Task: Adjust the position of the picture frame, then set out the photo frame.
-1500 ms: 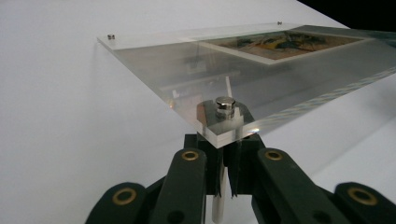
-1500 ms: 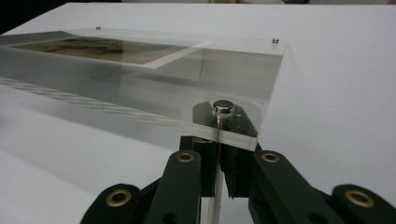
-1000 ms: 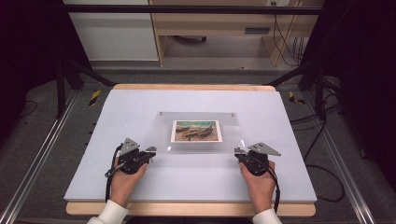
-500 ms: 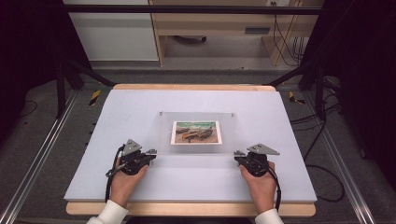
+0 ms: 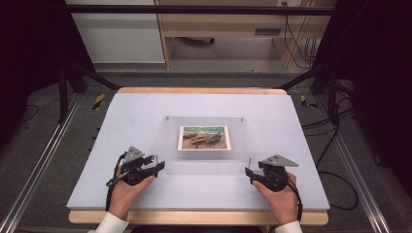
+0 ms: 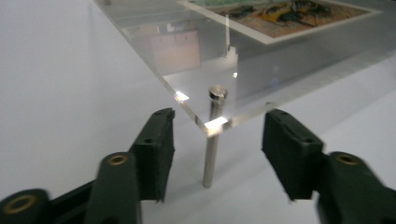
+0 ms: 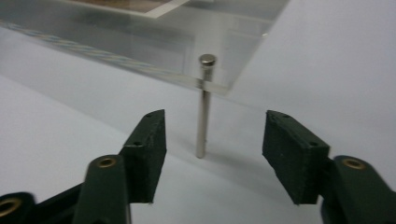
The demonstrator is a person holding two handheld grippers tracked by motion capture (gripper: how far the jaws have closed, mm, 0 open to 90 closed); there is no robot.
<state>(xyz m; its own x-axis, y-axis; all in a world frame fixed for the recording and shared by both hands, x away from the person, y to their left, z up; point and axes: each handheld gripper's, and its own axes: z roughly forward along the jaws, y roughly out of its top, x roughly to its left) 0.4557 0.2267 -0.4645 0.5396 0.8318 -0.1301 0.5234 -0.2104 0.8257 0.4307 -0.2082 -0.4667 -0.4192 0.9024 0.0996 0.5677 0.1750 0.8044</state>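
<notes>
A clear acrylic sheet [image 5: 204, 141] stands on thin metal pins over a small picture of boats [image 5: 204, 137] on the pale board [image 5: 145, 111]. My left gripper [image 5: 158, 164] sits at the sheet's near left corner. Its jaws have just been opening and now stand apart on either side of the corner pin [image 6: 211, 149], without touching it. My right gripper [image 5: 249, 173] is at the near right corner. Its jaws have also just been opening, and that corner's pin [image 7: 202, 116] stands free between them. The left gripper view [image 6: 218, 120] and right gripper view [image 7: 215, 119] both show gaps beside the pins.
The board lies on a wooden table [image 5: 194, 217] with a bare strip along its near edge. Black frame struts [image 5: 77, 73] rise at both back corners, and cables [image 5: 335, 145] trail on the floor at the right. A cabinet [image 5: 116, 34] stands beyond the table.
Both pairs of jaws have opened off the corner pins. The hands have stayed at the sheet's near corners, and the sheet and picture have not moved.
</notes>
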